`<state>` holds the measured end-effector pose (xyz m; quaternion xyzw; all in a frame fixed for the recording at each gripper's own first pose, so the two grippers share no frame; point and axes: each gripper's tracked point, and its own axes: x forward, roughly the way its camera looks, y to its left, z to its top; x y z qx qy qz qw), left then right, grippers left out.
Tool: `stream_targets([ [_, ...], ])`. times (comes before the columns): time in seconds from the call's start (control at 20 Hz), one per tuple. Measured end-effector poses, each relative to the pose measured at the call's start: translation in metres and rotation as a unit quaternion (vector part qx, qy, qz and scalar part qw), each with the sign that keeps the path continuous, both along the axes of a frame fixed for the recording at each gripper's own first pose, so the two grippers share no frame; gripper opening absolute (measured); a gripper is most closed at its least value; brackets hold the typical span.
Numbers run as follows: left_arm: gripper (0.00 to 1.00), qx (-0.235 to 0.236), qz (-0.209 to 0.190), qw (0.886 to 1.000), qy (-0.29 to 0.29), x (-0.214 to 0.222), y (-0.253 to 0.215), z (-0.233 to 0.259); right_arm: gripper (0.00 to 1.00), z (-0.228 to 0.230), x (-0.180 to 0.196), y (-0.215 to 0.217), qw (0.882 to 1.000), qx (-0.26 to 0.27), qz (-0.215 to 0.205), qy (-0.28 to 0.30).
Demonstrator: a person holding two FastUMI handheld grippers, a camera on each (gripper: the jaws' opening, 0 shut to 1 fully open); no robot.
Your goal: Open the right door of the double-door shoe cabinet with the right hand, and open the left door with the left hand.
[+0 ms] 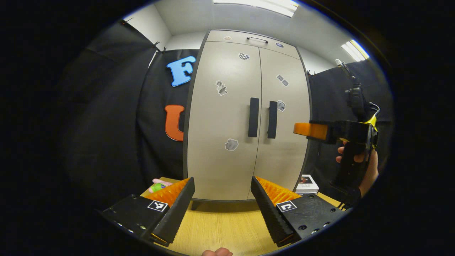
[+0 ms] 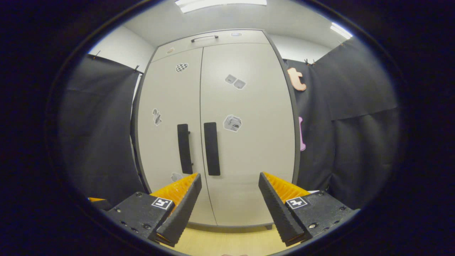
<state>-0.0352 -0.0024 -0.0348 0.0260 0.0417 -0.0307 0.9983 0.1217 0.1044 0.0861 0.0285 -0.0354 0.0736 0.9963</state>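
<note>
Left gripper view: left gripper (image 1: 223,188) is hanging open over the table (image 1: 227,227), facing the closed cabinet (image 1: 245,117); right gripper (image 1: 310,130) is hovering beside the right door (image 1: 284,142), its state unclear. Right gripper view: right gripper (image 2: 230,184), holding nothing, fingers spread, is facing both handles (image 2: 212,148), apart from them.

My left gripper (image 1: 223,206) has ridged wedge fingers (image 1: 176,209), square coded tags and screws; my right gripper (image 2: 230,208) matches, its handle trailing a cable.
</note>
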Motion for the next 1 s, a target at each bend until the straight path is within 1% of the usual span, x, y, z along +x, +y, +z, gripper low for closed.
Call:
stream_targets([
  [0.05, 0.95, -0.002, 0.0, 1.0, 0.001, -0.001, 0.0, -0.001, 0.98, 0.005, 0.012, 0.003, 1.0, -0.005, -0.002, -0.001],
  [0.1, 0.95, -0.003, 0.0, 1.0, 0.002, -0.001, 0.001, -0.001, 0.98, 0.008, 0.025, 0.007, 1.0, -0.011, -0.005, -0.003],
  [0.15, 0.95, -0.002, 0.0, 1.0, 0.002, -0.002, 0.002, -0.001, 1.0, 0.011, 0.035, 0.011, 1.0, -0.019, -0.006, -0.002],
  [0.2, 0.95, -0.001, 0.002, 1.0, 0.002, -0.001, 0.003, -0.002, 0.98, 0.013, 0.044, 0.015, 1.0, -0.025, -0.006, -0.003],
  [0.25, 0.95, -0.001, 0.005, 1.0, 0.002, -0.001, 0.005, -0.002, 0.98, 0.015, 0.052, 0.019, 1.0, -0.031, -0.008, -0.002],
  [0.3, 0.95, -0.001, 0.006, 1.0, 0.001, -0.001, 0.006, -0.002, 1.0, 0.016, 0.059, 0.024, 0.999, -0.034, -0.008, -0.001],
  [0.5, 0.95, 0.001, 0.014, 1.0, 0.004, -0.004, 0.012, -0.005, 1.0, 0.024, 0.084, 0.033, 0.999, -0.032, -0.016, -0.004],
  [0.55, 0.95, 0.002, 0.015, 1.0, 0.004, -0.004, 0.014, -0.006, 0.98, 0.025, 0.089, 0.034, 0.999, -0.034, -0.021, -0.004],
  [0.6, 0.95, 0.002, 0.017, 1.0, 0.004, -0.005, 0.016, -0.005, 1.0, 0.025, 0.094, 0.033, 0.999, -0.035, -0.026, -0.002],
  [0.65, 0.95, 0.002, 0.019, 1.0, 0.004, -0.005, 0.017, -0.004, 0.98, 0.025, 0.098, 0.034, 0.999, -0.036, -0.028, 0.002],
  [0.7, 0.95, 0.0, 0.02, 1.0, 0.004, -0.004, 0.019, -0.004, 1.0, 0.024, 0.102, 0.035, 0.999, -0.034, -0.027, 0.005],
  [1.0, 0.95, -0.003, 0.024, 1.0, 0.005, -0.004, 0.024, -0.006, 1.0, 0.017, 0.117, 0.036, 0.999, -0.027, -0.03, 0.021],
])
